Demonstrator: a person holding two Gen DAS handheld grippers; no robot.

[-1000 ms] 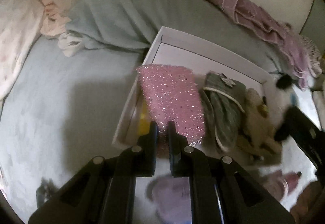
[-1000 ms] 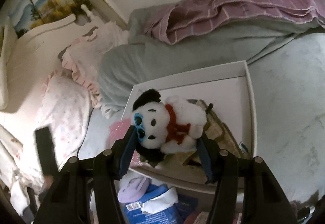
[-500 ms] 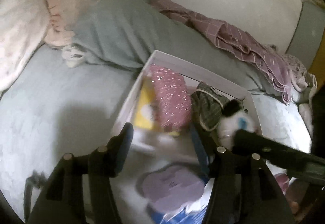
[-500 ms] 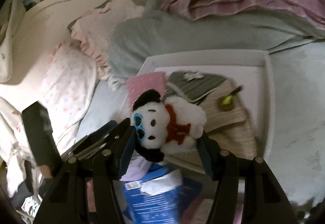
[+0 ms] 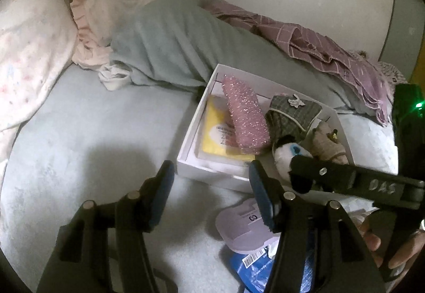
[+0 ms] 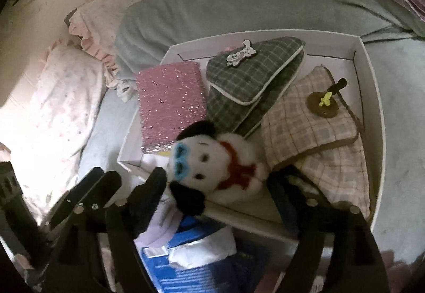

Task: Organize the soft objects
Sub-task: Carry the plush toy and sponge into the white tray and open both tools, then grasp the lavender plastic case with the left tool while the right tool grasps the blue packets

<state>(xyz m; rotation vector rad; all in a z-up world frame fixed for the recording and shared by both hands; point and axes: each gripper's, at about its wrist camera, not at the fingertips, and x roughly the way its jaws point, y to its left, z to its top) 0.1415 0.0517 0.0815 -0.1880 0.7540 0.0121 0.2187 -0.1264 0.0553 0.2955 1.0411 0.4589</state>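
Right gripper (image 6: 220,181) wider now — plush dog (image 6: 217,165) loose

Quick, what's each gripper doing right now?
Left gripper: open, empty.
Right gripper: jaws opening, plush dog between them, over the box.

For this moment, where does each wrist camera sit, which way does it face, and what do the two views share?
Left wrist: on the left tongs, looking down across the pale blue bed at the shallow white cardboard box; its own open jaws show, plus the right tongs and fingers.
Right wrist: on the right tongs, above the box; its jaws are opening around the white plush dog with red scarf.
Shared: box, dog, glittery pink pouch.
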